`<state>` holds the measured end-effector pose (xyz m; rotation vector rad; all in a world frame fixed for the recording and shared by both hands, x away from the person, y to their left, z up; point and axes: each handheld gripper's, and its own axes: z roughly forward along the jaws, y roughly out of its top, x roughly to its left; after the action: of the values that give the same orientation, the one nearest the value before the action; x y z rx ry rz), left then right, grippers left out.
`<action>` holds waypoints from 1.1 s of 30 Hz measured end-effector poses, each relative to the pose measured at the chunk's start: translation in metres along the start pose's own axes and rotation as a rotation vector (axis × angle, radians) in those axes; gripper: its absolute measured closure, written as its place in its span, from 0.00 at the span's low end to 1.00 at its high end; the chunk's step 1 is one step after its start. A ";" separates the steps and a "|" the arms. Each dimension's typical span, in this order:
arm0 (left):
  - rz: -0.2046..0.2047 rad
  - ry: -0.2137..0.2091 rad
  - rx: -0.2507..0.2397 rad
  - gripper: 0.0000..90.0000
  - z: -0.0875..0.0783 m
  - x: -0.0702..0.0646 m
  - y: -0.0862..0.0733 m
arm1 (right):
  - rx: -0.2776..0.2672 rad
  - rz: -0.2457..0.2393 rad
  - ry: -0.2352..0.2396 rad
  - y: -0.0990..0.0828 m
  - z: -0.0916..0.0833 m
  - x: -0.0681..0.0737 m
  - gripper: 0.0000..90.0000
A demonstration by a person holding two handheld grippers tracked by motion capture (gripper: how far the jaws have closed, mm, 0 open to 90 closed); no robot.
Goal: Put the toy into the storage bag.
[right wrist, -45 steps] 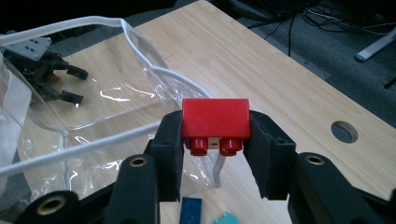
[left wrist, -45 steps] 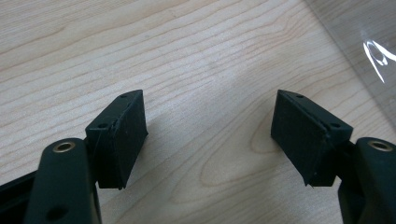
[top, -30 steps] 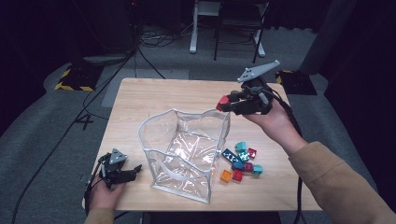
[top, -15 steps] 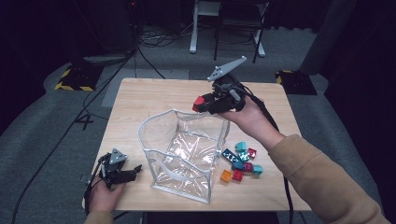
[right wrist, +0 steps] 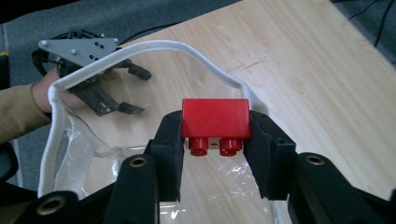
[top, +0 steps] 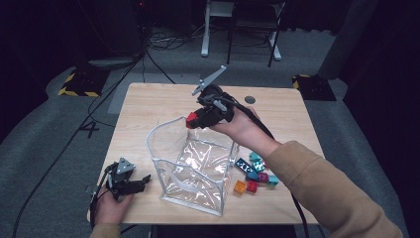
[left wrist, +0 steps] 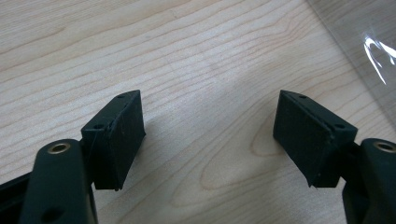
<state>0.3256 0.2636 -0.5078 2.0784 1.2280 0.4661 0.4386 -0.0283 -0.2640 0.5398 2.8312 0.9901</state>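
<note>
Now the right claw (right wrist: 215,140), clamped on the red brick (right wrist: 215,119), hovers with the clear bag's (top: 198,168) open mouth just below it.

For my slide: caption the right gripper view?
Right gripper holding a red brick above the clear bag's white rim.

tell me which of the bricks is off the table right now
The red brick, clamped in the right gripper above the clear bag's rim; the other bricks lie on the table beside the bag.

Dark room, grey carpet floor (top: 59,148), light wooden table (top: 148,104), black cables (top: 163,47), white frame legs (top: 205,29) beyond.
</note>
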 end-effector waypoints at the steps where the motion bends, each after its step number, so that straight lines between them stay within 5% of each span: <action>1: 0.000 0.001 0.000 0.28 0.000 0.000 0.000 | 0.000 0.000 0.000 0.000 0.000 0.000 0.65; 25: 0.001 -0.001 -0.001 0.28 0.000 0.000 0.000 | 0.349 -0.015 0.061 0.005 0.093 0.009 0.65; 33: 0.002 -0.002 -0.001 0.28 0.000 0.000 0.000 | 0.397 -0.039 0.045 0.001 0.108 0.014 0.65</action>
<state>0.3254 0.2635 -0.5079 2.0790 1.2251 0.4648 0.4477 0.0406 -0.3482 0.4959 3.0787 0.4344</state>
